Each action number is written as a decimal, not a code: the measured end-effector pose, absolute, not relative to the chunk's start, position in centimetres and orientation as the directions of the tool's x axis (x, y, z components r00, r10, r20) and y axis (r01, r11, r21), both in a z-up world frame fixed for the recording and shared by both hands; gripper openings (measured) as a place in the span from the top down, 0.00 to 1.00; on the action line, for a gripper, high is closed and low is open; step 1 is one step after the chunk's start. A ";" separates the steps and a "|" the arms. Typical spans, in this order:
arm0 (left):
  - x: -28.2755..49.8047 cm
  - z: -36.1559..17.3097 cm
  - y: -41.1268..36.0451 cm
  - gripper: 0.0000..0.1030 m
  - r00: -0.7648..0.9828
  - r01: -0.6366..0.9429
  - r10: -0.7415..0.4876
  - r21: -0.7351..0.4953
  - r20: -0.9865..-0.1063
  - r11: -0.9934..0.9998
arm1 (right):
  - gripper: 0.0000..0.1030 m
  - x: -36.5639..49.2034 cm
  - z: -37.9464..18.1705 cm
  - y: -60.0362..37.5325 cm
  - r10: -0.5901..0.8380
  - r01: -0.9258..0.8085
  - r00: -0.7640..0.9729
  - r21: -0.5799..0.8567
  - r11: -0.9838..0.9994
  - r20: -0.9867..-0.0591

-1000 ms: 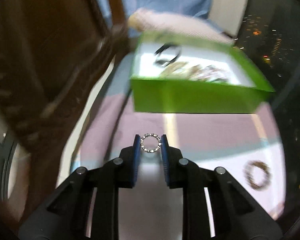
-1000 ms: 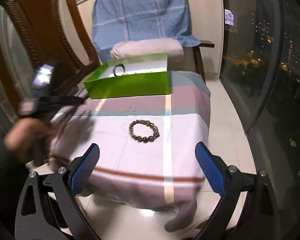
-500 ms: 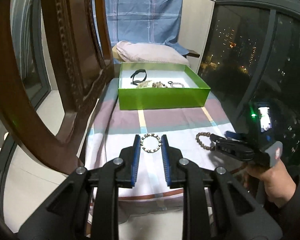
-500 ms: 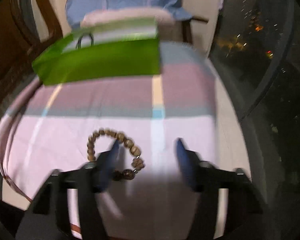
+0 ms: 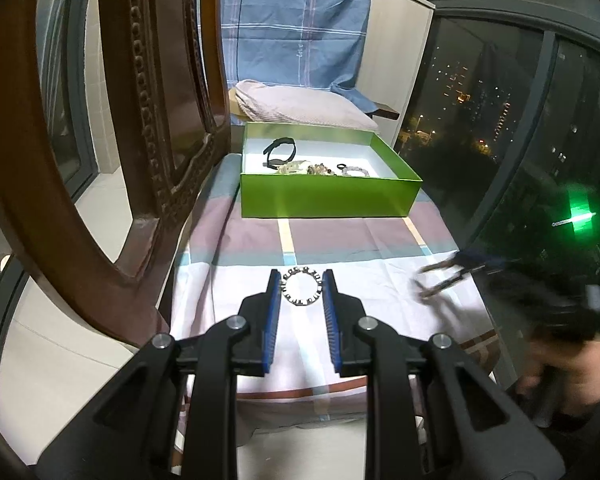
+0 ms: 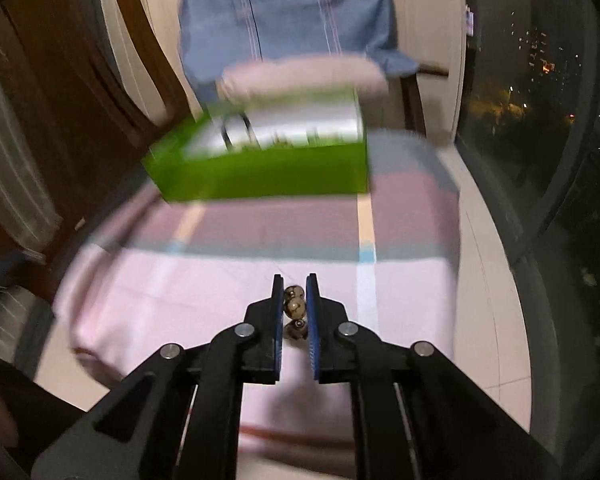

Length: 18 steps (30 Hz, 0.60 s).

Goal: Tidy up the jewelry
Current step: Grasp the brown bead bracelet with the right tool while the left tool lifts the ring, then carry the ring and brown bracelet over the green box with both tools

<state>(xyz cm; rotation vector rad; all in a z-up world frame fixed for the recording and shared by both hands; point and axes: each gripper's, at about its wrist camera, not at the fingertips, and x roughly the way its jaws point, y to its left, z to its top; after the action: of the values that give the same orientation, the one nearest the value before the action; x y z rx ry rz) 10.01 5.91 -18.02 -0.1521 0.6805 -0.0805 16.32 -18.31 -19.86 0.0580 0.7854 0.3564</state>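
Note:
My left gripper (image 5: 302, 280) is shut on a small silver link bracelet (image 5: 302, 286), held upright between the blue pads above the checked tablecloth (image 5: 340, 240). The green box (image 5: 328, 196) stands further back with a black band (image 5: 281, 152) and several beaded pieces (image 5: 320, 169) inside. My right gripper (image 6: 295, 284) has its jaws closing tight on the brown bead bracelet (image 6: 295, 305), whose beads are pinched between the pads. In the left wrist view, that gripper (image 5: 448, 276) is a blur at the cloth's right edge, held by a person's hand (image 5: 560, 376). The green box (image 6: 260, 176) is blurred in the right wrist view.
A carved wooden chair back (image 5: 120, 160) rises close on the left of the table. Behind the box a chair holds a pink cushion (image 5: 300, 104) and a blue checked cloth (image 5: 292, 28). Dark window glass (image 5: 500, 120) runs along the right.
The right gripper went from wide open to shut on the brown bead bracelet, which has left the cloth. The left gripper drew back from the green box with the silver bracelet, then held still.

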 end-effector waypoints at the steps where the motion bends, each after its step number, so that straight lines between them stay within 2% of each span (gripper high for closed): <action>1: 10.1 -18.0 5.8 0.80 0.775 0.024 -0.122 -0.163 -0.621 0.986 | 0.89 15.6 -18.8 -18.6 0.344 -0.297 0.665 0.187 0.936 -0.663; 7: 10.1 -17.4 4.4 0.80 0.776 0.023 -0.095 -0.122 -0.623 0.992 | 0.89 11.2 -13.6 -20.5 0.369 -0.310 0.737 0.202 0.929 -0.566; 18: 9.1 -15.2 2.4 0.80 0.785 0.018 -0.056 -0.067 -0.617 0.998 | 0.89 8.7 -14.1 -20.9 0.394 -0.337 0.726 0.207 0.918 -0.564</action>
<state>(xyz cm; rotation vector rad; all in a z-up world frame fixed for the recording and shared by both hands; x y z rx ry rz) 9.06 2.38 -15.21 -0.0583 0.6672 -0.0401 8.69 -20.90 -14.08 0.0928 0.6421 0.4038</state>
